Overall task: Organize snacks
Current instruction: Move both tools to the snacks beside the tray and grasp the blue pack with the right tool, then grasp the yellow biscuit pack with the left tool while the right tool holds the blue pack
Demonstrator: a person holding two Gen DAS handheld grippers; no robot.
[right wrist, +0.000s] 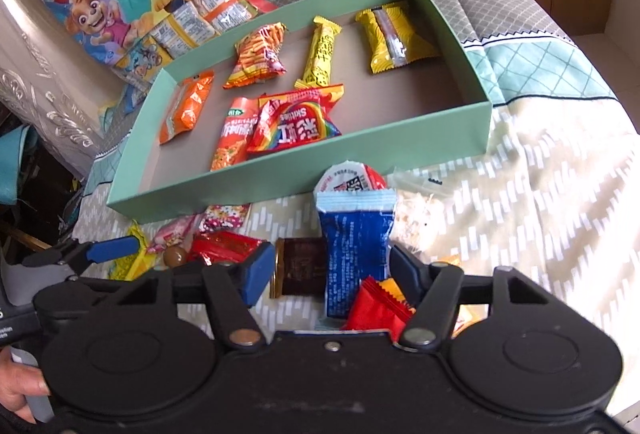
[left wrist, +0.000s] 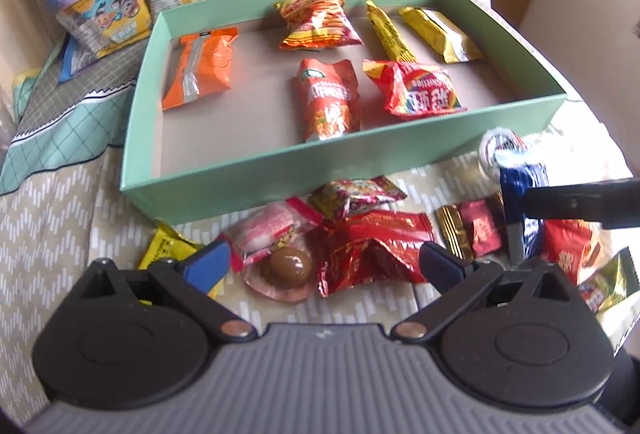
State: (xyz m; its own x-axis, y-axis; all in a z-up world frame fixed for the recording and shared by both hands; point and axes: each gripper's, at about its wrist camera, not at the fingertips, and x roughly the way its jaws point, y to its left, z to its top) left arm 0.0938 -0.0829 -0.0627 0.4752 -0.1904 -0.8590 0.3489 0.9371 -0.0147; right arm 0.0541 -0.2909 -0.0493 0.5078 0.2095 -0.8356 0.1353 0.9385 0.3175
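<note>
- Right wrist view: we see the right gripper [right wrist: 324, 270] at the lower centre of the frame, with a blue packet [right wrist: 356, 250] standing between its two blue pads.
- The right-hand pad looks to touch the packet's edge; the left-hand pad [right wrist: 256, 274] stands apart from it, with a dark brown packet [right wrist: 300, 270] in the gap. We log these jaws as part-way parted, not clamped, though the right-side contact is hard to judge.
- A red wrapper [right wrist: 376, 308] lies just below the blue packet, against the gripper body.
- Left wrist view: the left gripper [left wrist: 326, 266] sits at the lower centre, jaws wide apart and holding nothing.
- Between its pads lie a brown chocolate ball [left wrist: 290, 266] in a clear wrapper and a crumpled red foil packet [left wrist: 372, 250]; we see neither pad touching them.
- The green tray [left wrist: 256, 170] fills the upper middle of both frames, beyond the loose snacks, with seven packets inside, among them a Skittles bag [left wrist: 416, 88].
- All rests on a patterned cloth [left wrist: 48, 210].
</note>
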